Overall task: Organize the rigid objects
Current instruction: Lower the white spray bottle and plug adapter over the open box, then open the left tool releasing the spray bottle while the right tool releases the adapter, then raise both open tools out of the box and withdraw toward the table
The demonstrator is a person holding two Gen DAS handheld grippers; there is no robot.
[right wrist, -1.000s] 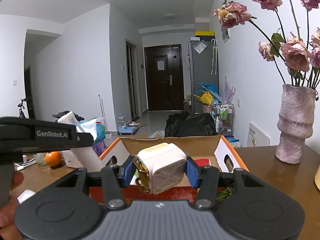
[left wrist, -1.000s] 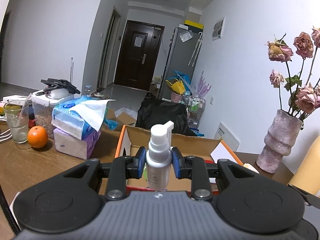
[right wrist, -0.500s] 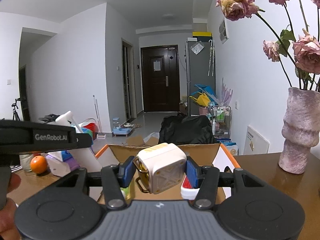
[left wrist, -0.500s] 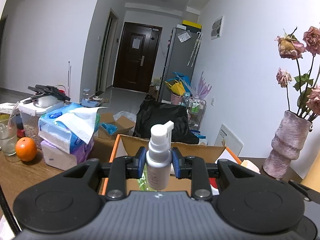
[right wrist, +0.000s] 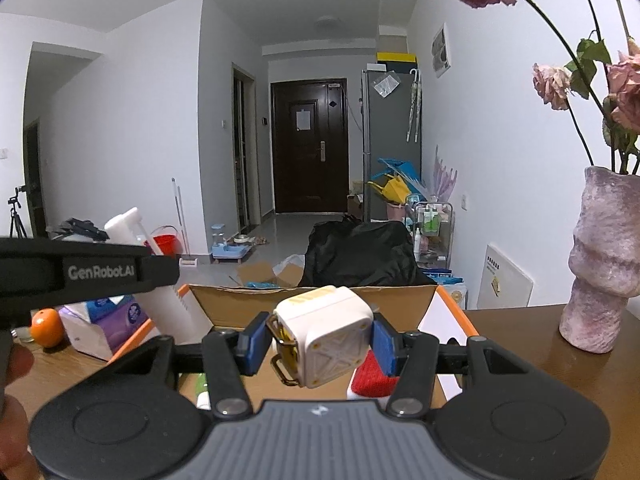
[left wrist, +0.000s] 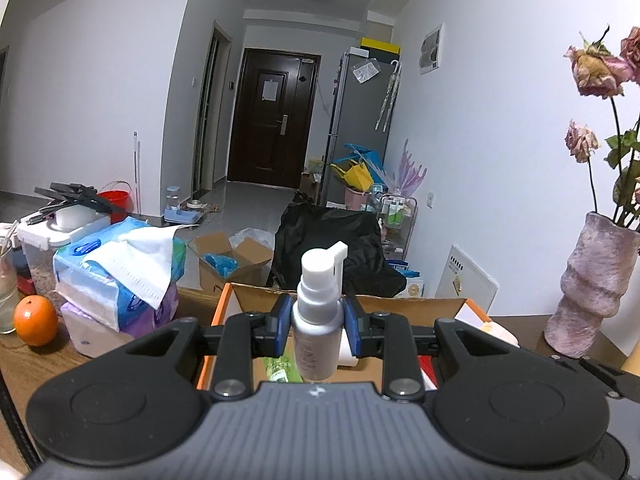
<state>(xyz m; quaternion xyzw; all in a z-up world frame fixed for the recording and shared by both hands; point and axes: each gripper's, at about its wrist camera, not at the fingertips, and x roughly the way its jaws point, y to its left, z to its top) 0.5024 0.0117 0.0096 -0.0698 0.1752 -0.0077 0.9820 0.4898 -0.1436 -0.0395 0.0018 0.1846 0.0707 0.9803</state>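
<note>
Bottle [left wrist: 318, 320] sits upright, clamped in left gripper [left wrist: 316, 330], cube [right wrist: 326, 336] pinched tilted in right gripper [right wrist: 320, 342], both over the box [right wrist: 312, 300] (likely for dropping in).

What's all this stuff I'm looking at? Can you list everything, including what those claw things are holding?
spray bottle: one, white, upright between the left jaws
cube-shaped gadget: one, white with yellow, tilted between the right jaws
cardboard box: one, brown with orange edges, open, just ahead
orange: one, on the table's left
tissue packs: stacked, blue and purple, left of the box
vase: one, pinkish, dried roses, right
table: one, brown wood
left hand-held gripper: black, blue pads
right hand-held gripper: black, blue pads
</note>
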